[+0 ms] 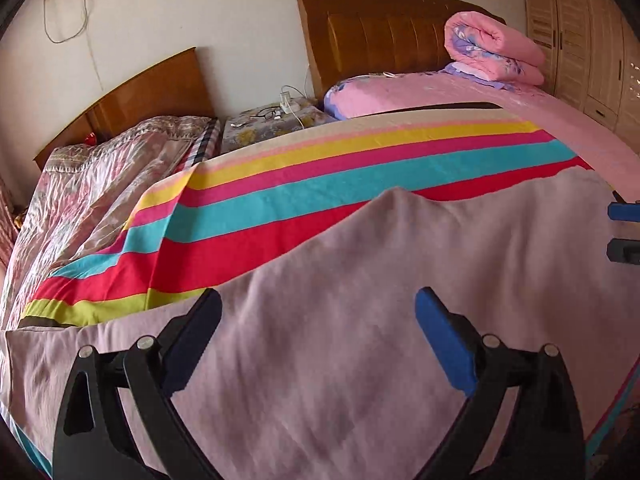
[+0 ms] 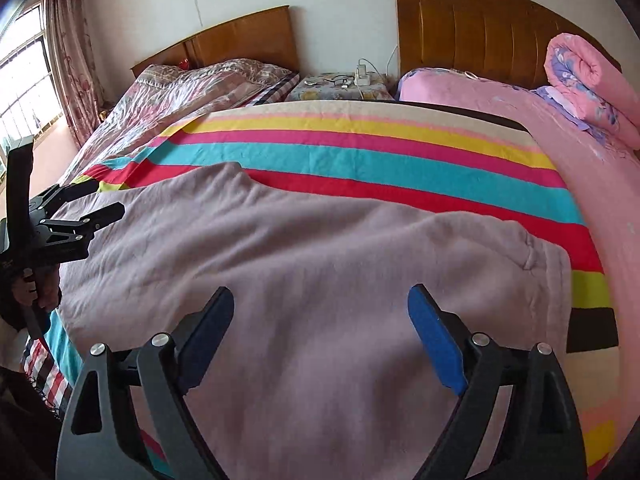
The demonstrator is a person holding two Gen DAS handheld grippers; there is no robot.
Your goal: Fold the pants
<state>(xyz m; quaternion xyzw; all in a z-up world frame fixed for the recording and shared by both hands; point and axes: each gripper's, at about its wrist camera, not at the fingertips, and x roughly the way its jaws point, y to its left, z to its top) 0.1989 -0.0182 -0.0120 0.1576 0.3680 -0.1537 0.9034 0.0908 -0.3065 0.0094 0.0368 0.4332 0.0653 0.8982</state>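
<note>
The room was a bedroom with two beds side by side, each with a brown wooden headboard (image 2: 480, 28). On the near bed lay a striped blanket (image 2: 360, 152) in many bright colours. The pants (image 2: 300, 260), soft and pale purple, lay spread flat on that blanket. The left gripper (image 1: 318, 312) hung over the pants with its jaws wide open and nothing between them. The right gripper (image 2: 320, 312) hung over the pants too, jaws open and empty. A rolled pink quilt (image 1: 492, 46) sat farther back by the headboard.
</note>
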